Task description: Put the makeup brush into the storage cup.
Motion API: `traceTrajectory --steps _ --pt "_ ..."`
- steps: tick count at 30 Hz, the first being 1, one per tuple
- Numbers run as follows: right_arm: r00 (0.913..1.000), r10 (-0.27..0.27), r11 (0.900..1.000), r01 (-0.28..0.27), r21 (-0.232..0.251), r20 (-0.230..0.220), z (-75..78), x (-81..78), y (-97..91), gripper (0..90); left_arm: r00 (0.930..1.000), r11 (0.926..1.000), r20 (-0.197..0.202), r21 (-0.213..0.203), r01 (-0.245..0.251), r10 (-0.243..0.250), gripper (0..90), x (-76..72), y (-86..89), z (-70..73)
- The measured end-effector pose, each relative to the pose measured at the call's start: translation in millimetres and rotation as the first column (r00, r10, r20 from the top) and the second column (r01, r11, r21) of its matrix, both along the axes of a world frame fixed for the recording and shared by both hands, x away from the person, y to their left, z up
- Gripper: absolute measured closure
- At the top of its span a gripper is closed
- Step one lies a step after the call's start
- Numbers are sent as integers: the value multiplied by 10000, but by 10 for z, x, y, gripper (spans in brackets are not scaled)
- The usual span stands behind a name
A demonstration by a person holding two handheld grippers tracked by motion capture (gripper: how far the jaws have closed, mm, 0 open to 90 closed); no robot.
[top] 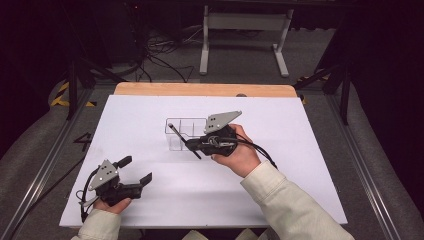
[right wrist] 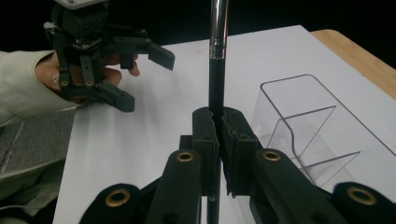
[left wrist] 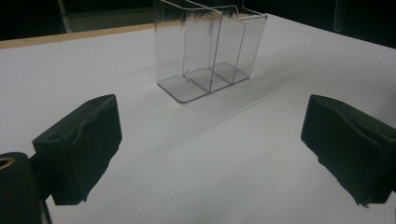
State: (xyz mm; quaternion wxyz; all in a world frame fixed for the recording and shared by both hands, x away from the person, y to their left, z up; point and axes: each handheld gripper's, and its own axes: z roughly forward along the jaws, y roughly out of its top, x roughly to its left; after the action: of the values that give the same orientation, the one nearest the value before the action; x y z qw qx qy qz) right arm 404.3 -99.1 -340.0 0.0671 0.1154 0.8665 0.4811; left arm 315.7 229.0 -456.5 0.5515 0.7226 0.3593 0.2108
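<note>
High view: right gripper (top: 196, 145) is clamping pen (top: 181, 137), long axis tilting up-left over clear organizer (top: 175, 132) just beside; left gripper (top: 134, 170) is idling w/ jaws wide, well apart.

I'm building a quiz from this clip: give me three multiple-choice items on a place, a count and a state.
1. Where does the clear organizer stand?
A. on the white tabletop
B. on the floor
C. in the person's lap

2. How many compartments does it have?
A. one
B. three
C. six

3. How are the right tool's jaws?
A. wide open
B. shut on the pen
C. shut on nothing

Key: 1 A, its base rests on the white tabletop in the high view; 2 B, two dividers split it in the left gripper view; 3 B, the pads press the pen's black barrel in the right gripper view.
</note>
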Motion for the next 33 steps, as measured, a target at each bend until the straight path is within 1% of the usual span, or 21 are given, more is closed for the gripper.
traceTrajectory --steps 3,5,8,9,10,12,14,16,20,25,28,33 --pt "9999 -103 9995 102 298 32 -7 7 -13 847 10000 10000 6 14 3 -3 58 0 -2 -1" --pt "9997 -194 9988 188 442 134 -12 14 -22 847 10000 10000 0 15 4 -4 58 1 -2 -2" --pt "9988 -446 9964 429 733 212 -18 31 -35 847 10000 10000 5 16 -5 5 58 4 -5 -5" --pt "9988 -469 9953 455 860 147 -24 37 -37 847 10000 10000 23 45 -6 6 58 7 -3 -4" --pt "9988 -469 9953 455 860 147 -24 37 -37 847 10000 10000 23 45 -6 6 58 7 -3 -4" --pt "9970 -689 9917 647 1114 341 -48 50 -43 847 10000 10000 13 60 -9 9 58 7 -3 -3" --pt "9963 -744 9904 689 1199 421 -56 54 -48 847 10000 10000 2 16 -6 6 58 6 -5 -4" --pt "9945 -908 9850 821 1519 514 -79 73 -63 847 10000 10000 5 43 -6 6 58 5 -2 -3" --pt "9934 -1002 9818 895 1677 566 -97 93 -70 847 10000 10000 13 24 0 0 58 -1 -4 -5" --pt "9930 -1038 9740 902 2078 558 -118 130 -85 847 10000 10000 48 -52 33 -33 58 -5 -5 -7" --pt "9915 -1141 9716 983 2152 623 -124 134 -87 847 10000 10000 56 -88 23 -23 58 -2 -6 -8" --pt "9879 -1393 9563 1162 2682 686 -142 169 -101 847 10000 10000 55 -86 41 -40 58 -1 -6 -9"
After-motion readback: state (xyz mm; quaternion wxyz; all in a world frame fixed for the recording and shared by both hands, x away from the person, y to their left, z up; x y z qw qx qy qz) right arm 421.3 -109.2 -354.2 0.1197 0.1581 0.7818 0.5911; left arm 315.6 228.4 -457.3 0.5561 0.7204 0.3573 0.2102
